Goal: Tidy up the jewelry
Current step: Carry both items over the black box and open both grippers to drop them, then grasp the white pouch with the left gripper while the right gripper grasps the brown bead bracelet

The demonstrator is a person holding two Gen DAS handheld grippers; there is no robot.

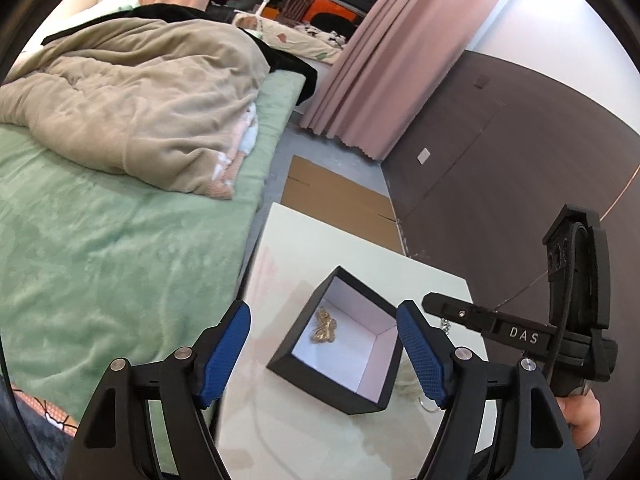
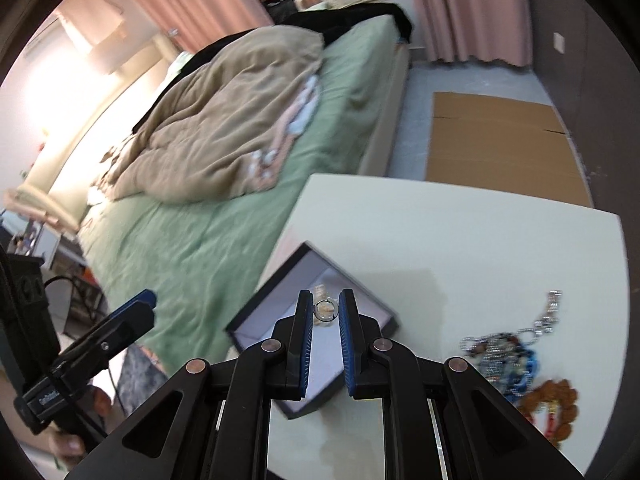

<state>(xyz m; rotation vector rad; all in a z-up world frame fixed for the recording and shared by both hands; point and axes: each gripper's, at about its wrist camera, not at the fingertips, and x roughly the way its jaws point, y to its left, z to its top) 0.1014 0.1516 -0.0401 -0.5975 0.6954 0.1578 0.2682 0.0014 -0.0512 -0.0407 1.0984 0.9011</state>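
Ring (image 2: 325, 309) sits pinched between the right tool (image 2: 325, 312) fingertips, hovering right over the open black box (image 2: 384, 312) on the white surface (image 2: 460, 232). Left tool (image 1: 323, 350) is spread wide w/ nothing in it, box (image 1: 288, 364) between its fingers, gold brooch (image 1: 325, 326) lying inside. Pile of chains & beads (image 2: 516, 356) off to the right on the surface, bed w/ green cover (image 1: 100, 248) just beside.
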